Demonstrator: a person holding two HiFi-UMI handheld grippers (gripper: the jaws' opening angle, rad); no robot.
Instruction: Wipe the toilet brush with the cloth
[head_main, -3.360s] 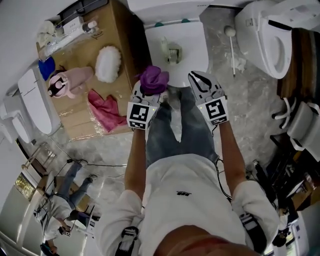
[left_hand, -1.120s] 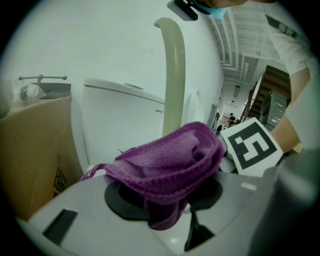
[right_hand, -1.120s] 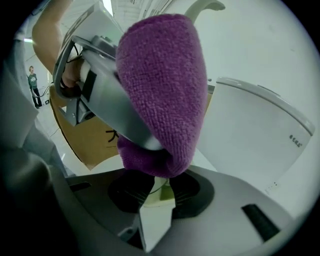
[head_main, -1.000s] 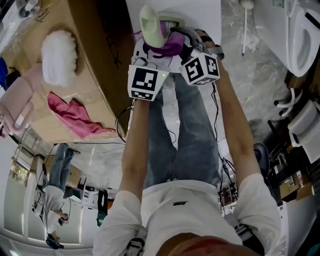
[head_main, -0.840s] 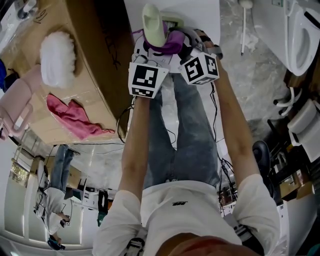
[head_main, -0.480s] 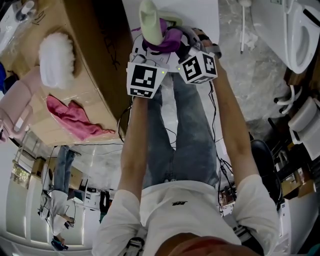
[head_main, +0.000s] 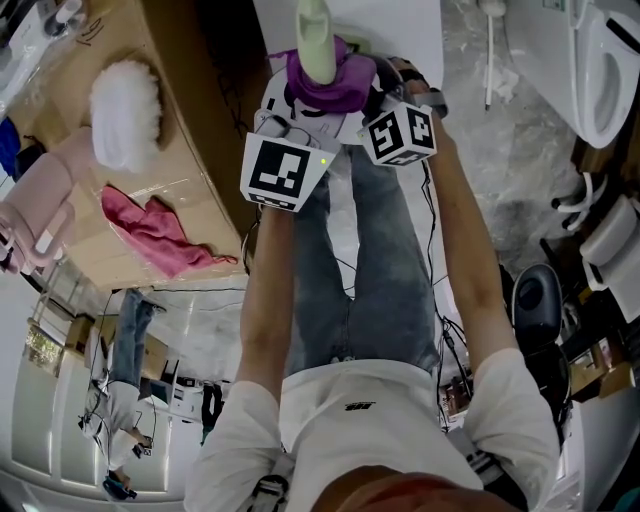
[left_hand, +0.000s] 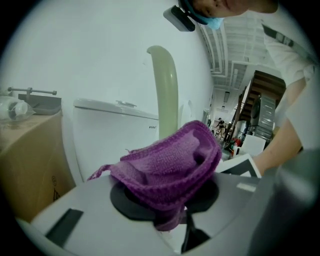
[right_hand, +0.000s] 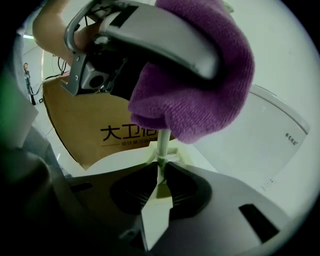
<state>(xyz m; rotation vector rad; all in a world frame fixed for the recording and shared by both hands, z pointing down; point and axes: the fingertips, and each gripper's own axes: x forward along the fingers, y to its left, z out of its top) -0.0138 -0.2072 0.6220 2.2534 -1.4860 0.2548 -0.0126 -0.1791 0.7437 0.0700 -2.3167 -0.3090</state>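
Above the white ceramic toilet (head_main: 400, 25) ahead of the person, two handheld grippers are meeting around one pale green, long-handled plastic toilet brush (head_main: 317, 35). One purple knitted cloth (head_main: 335, 85) is wrapping the handle just in front of that toilet. A second toilet (head_main: 600, 60) is standing well to its right. Left of the toilet, one brown cardboard box (head_main: 190, 80) is carrying one pink crumpled rag (head_main: 155, 232) and one white fluffy duster (head_main: 125, 115).

In the right gripper view the box (right_hand: 100, 125) is showing black characters starting "大卫"; the rest is cut off. The small dark print on the toilet tank (left_hand: 115, 135) is too tiny to read.

The left gripper (left_hand: 170, 200) is clenching the cloth (left_hand: 170, 165), folding it against the upright handle (left_hand: 166, 85). The right gripper (right_hand: 160, 182) has just been closing its jaws, and they are now pinching the thin lower shaft of the toilet brush (right_hand: 162, 145), directly under the cloth (right_hand: 200, 95).
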